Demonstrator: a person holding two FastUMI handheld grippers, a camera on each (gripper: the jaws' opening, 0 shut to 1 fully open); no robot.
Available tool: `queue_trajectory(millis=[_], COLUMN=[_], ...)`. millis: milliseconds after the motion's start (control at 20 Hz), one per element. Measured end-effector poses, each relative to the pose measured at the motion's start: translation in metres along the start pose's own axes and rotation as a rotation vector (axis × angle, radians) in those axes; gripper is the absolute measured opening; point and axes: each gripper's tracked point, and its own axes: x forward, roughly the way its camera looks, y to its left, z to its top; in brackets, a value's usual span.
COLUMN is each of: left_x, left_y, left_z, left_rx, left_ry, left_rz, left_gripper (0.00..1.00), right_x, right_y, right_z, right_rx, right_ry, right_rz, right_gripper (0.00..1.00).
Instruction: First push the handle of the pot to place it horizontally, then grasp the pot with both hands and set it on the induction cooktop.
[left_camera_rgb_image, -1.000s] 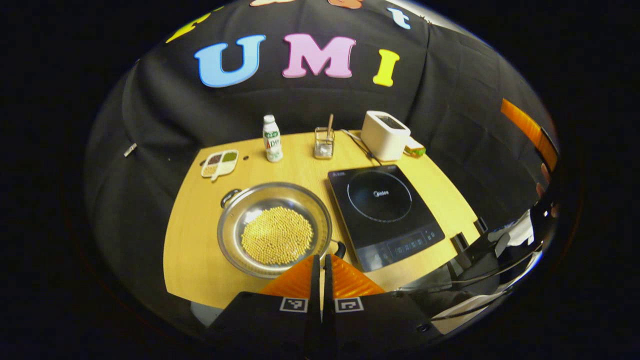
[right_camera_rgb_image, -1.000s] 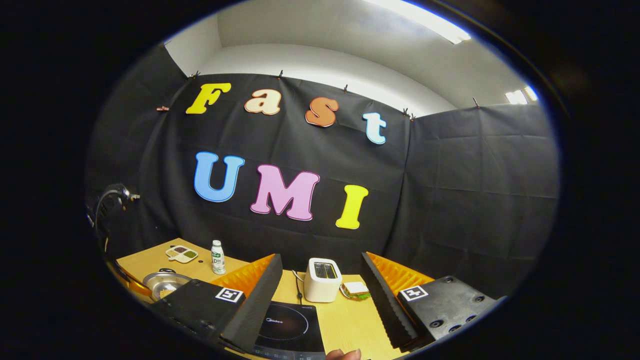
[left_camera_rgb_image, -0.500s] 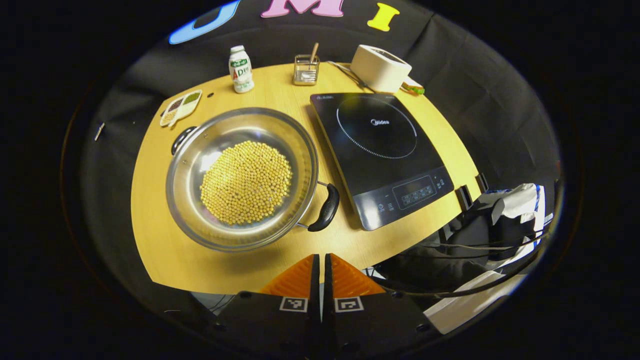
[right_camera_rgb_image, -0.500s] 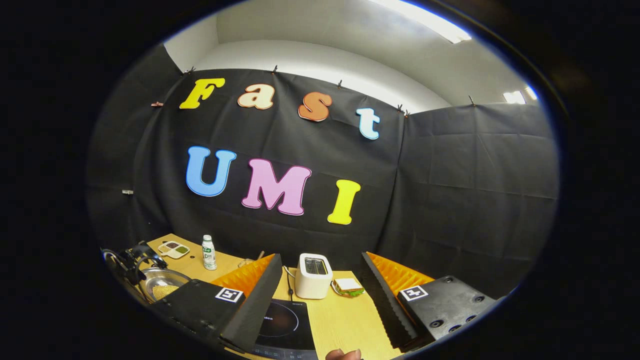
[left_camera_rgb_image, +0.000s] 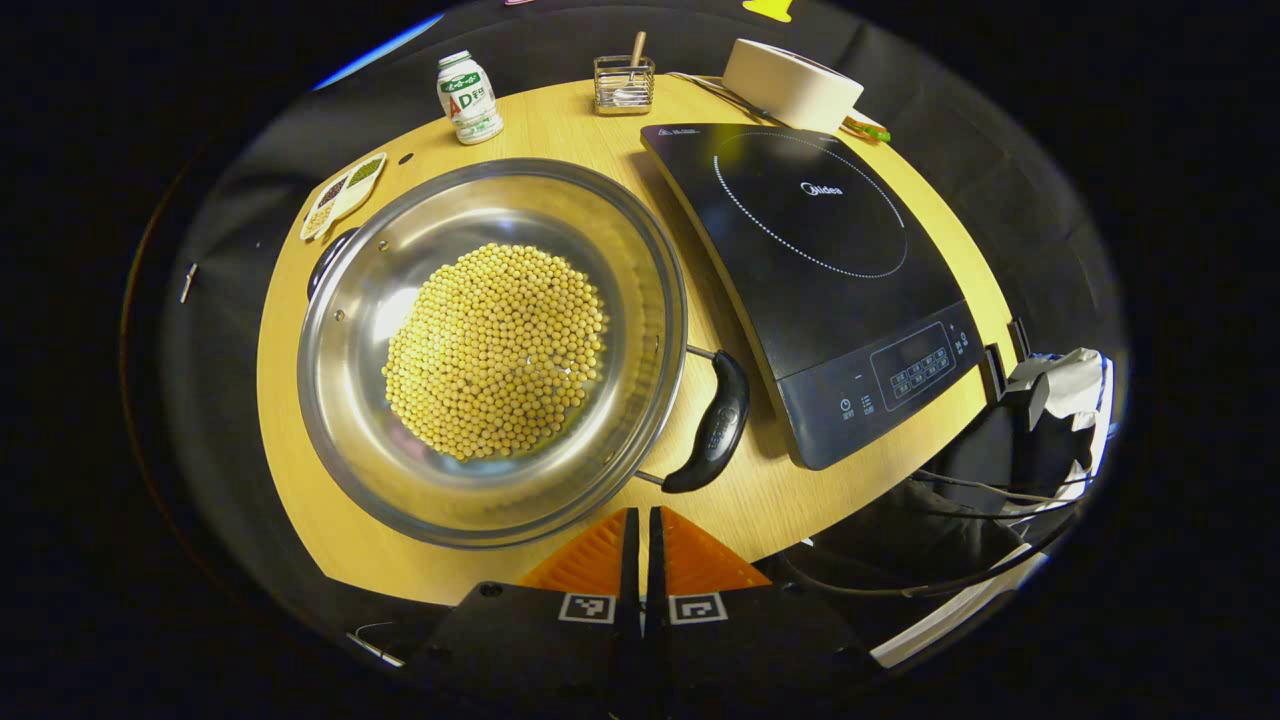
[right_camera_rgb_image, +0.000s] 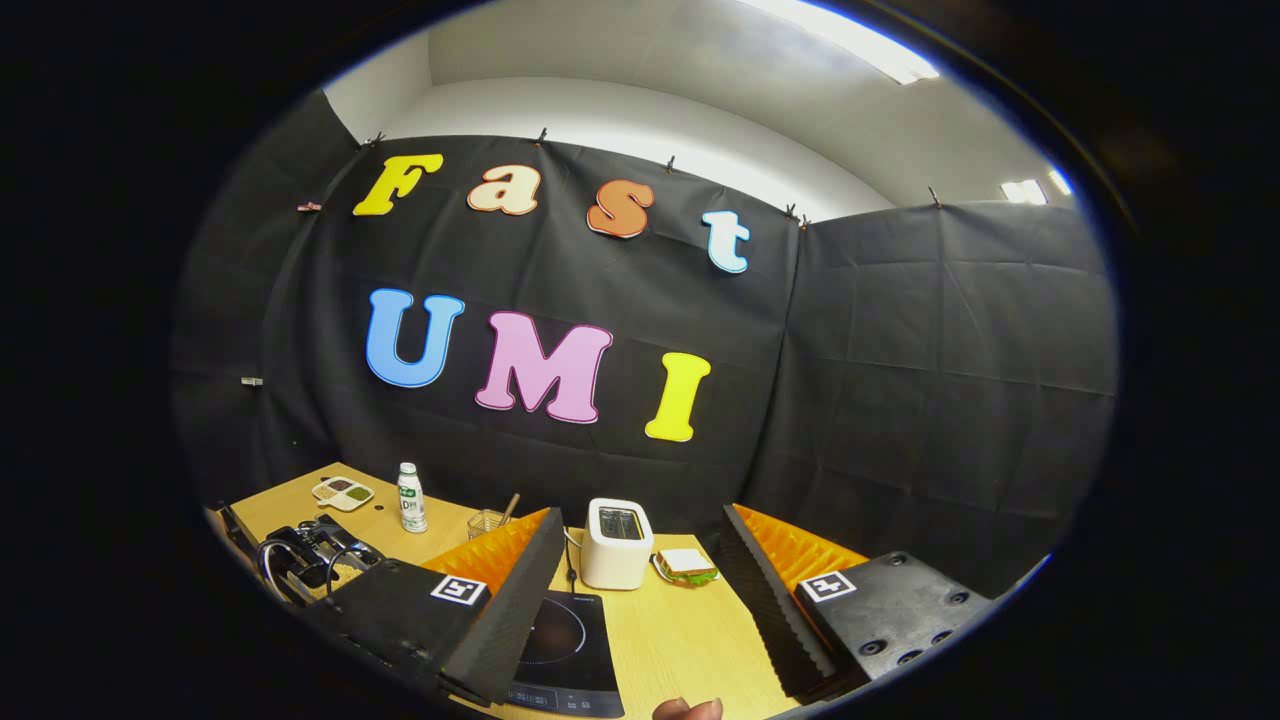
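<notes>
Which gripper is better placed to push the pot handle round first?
Left. The left gripper, fingers closed, hangs just short of the pot's near handle. The right gripper is open, over the induction cooktop.

The wooden table (left_camera_rgb_image: 590, 130) carries a pot (left_camera_rgb_image: 640, 330), induction cooktop (left_camera_rgb_image: 830, 260), toaster (left_camera_rgb_image: 790, 85), bottle (left_camera_rgb_image: 468, 97) and divided dish (left_camera_rgb_image: 340, 195).

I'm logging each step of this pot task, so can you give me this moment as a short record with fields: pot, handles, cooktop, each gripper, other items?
pot: steel pot on the wooden table, left of the induction cooktop, not on it
contents: yellow beans
handles: near handle points toward the cooktop's front corner, slanted; far handle at the opposite rim
left gripper: shut, above the table edge near the near handle, holding nothing
right gripper: open, held above the cooktop, facing the toaster
other items: bottle, divided dish, sandwich
</notes>
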Motion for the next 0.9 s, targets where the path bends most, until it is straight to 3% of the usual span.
queue_trajectory(millis=[900], left_x=[0.022], left_y=[-0.021], left_z=[0.088], left_rx=[-0.051], left_ry=[-0.078], left_rz=[0.027], left_gripper=[0.05], right_x=[-0.008], right_y=[-0.023], right_z=[-0.023], right_rx=[-0.006], right_ry=[0.072], right_rz=[-0.022], right_gripper=[0.98])
